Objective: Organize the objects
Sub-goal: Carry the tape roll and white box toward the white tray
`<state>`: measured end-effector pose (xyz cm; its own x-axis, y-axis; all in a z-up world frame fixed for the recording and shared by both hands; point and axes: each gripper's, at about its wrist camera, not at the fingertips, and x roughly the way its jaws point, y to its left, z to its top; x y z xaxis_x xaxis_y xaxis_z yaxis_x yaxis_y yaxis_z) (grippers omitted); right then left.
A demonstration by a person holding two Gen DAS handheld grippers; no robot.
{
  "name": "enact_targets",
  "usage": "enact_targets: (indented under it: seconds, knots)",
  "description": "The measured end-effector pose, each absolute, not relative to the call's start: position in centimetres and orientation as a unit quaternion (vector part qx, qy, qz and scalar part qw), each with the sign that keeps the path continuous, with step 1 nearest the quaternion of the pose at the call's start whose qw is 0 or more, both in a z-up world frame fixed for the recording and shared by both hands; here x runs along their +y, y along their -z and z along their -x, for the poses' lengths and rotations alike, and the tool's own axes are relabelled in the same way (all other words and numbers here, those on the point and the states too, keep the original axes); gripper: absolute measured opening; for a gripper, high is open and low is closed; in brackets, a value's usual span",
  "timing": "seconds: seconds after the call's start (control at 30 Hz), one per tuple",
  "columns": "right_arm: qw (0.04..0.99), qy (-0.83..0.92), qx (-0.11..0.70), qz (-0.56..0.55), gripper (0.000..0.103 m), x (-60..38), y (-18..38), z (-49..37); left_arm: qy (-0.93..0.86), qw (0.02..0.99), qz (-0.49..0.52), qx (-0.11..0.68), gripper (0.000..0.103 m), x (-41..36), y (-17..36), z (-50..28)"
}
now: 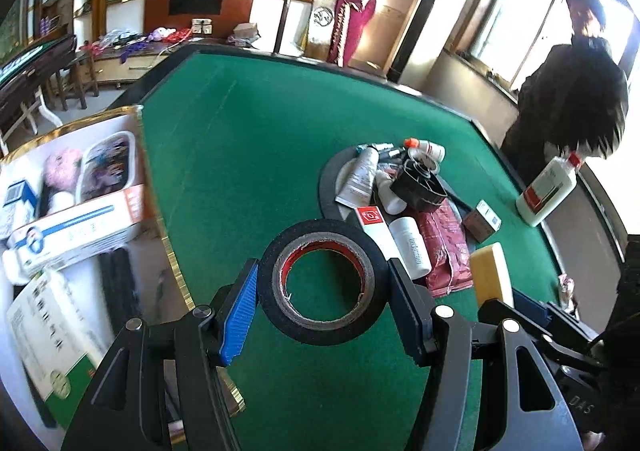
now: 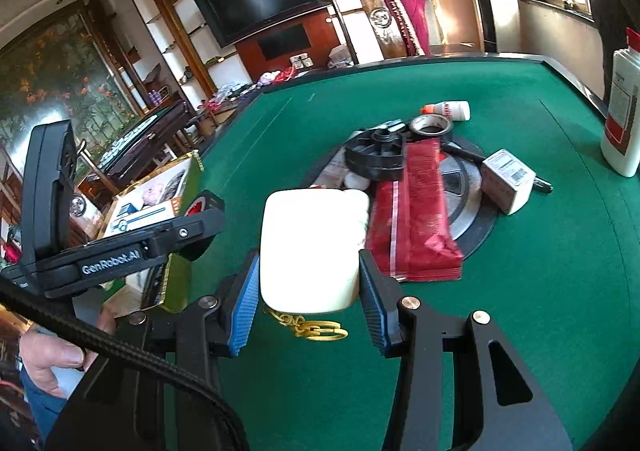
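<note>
My left tongs (image 1: 322, 283) pinch the black adhesive-tape roll (image 1: 322, 283) edgewise, my right tongs (image 2: 308, 271) clamp the cream rounded sponge block (image 2: 310, 251), both above the green felt table (image 1: 240, 131), where the cluttered pile at one o'clock could snag either, loosening the grip.

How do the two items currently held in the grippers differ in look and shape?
The black tape roll in the left gripper is a dark ring with an open centre showing green felt; the white block in the right gripper is a solid, pale, rounded rectangle. The tape roll shows a red inner lining; the white block is plain, with a yellow chain hanging below. Both are pinched at their sides above the green table.
</note>
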<state>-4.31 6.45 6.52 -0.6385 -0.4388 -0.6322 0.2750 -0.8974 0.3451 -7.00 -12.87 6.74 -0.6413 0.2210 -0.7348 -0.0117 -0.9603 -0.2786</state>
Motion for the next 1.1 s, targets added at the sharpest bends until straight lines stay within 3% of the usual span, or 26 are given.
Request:
enact_targets:
  seconds: [0.5,1.1]
  knots:
    - [0.276,0.884,-0.070,-0.370,0.045,-2.7,-8.2,3.6,-0.914,0.000,0.373,-0.158,0.056,-22.0,-8.9,1.7]
    - [0.331,0.852,-0.029,-0.404,0.045,-15.4,-8.6,10.5,-0.892,-0.114,0.385,-0.209,0.056,-35.1,-4.2,-0.4]
